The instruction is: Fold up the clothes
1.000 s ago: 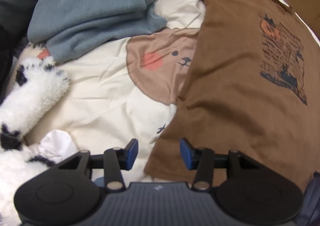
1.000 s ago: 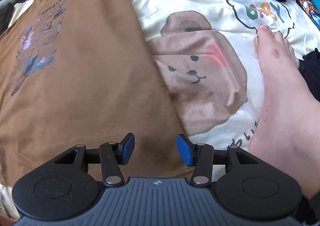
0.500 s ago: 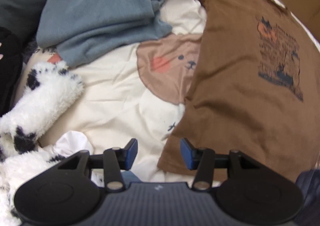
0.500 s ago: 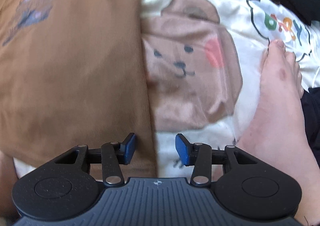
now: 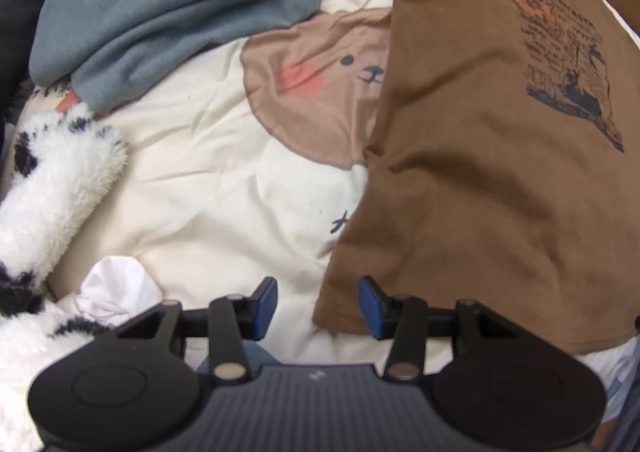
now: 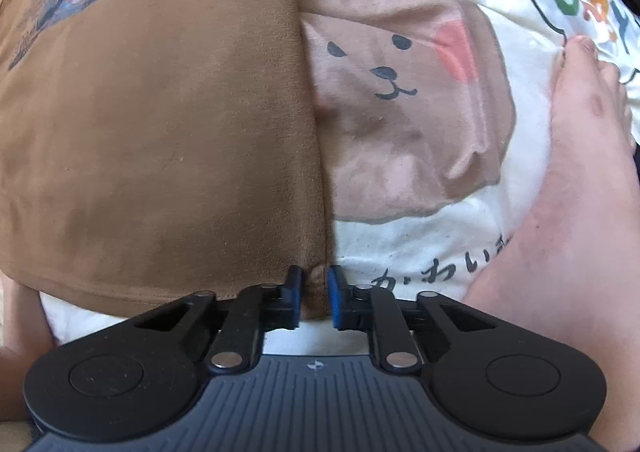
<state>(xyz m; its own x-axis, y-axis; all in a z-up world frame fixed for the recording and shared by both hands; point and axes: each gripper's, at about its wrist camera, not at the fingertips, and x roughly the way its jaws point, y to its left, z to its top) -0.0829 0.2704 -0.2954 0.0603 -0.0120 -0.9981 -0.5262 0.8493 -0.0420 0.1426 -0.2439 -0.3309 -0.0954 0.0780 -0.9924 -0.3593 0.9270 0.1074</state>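
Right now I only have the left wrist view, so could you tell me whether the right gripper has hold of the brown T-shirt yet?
Observer: Yes, the right gripper has just been closing its jaws, and they now pinch a bottom corner of the brown T-shirt.
Operator: Thank you. Is anything close beside it?
Observer: A bare foot rests on the bear-print sheet, just to that gripper's right in the right wrist view.
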